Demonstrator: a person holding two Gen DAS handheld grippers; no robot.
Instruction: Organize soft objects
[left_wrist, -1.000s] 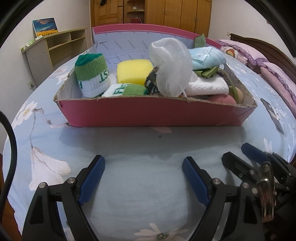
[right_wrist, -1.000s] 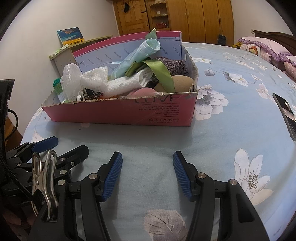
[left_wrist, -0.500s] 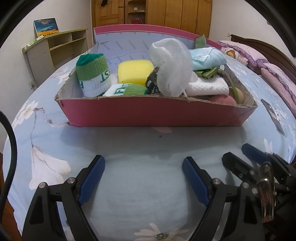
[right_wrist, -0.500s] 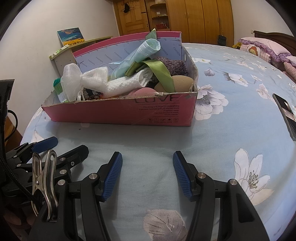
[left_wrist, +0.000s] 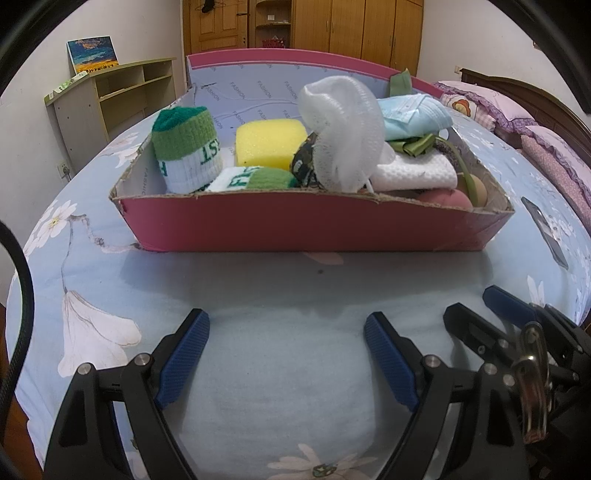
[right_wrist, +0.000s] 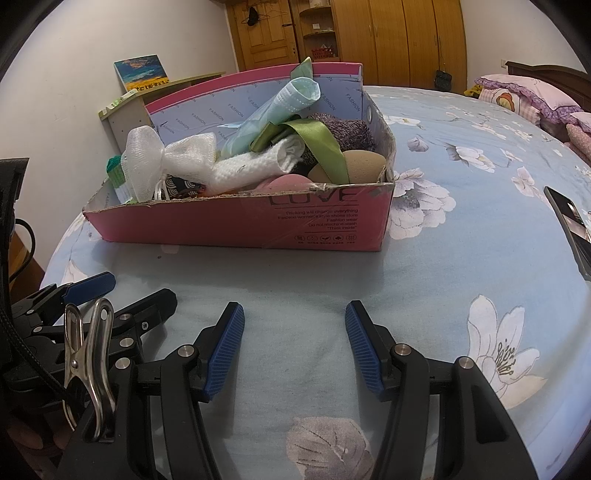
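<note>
A pink cardboard box (left_wrist: 303, 225) (right_wrist: 207, 229) stands on the flowered bedsheet, packed with soft things. Inside lie rolled green-and-white socks (left_wrist: 186, 149), a yellow sponge (left_wrist: 271, 142), a white mesh bath puff (left_wrist: 341, 129) (right_wrist: 147, 162), a folded white cloth (left_wrist: 413, 173) (right_wrist: 251, 166), a light blue face mask (left_wrist: 413, 116) (right_wrist: 280, 107), a green ribbon (right_wrist: 321, 144), a grey knitted piece (right_wrist: 347, 131) and rounded makeup sponges (right_wrist: 364, 166). My left gripper (left_wrist: 286, 332) stands open over bare sheet in front of the box. My right gripper (right_wrist: 293, 321) is also open, nothing between its fingers.
A dark phone (left_wrist: 545, 230) (right_wrist: 570, 229) lies on the sheet to the right of the box. A low shelf unit (left_wrist: 110, 99) with a picture stands by the left wall. Pillows (left_wrist: 487, 107) and a headboard lie at the far right, wooden wardrobes behind.
</note>
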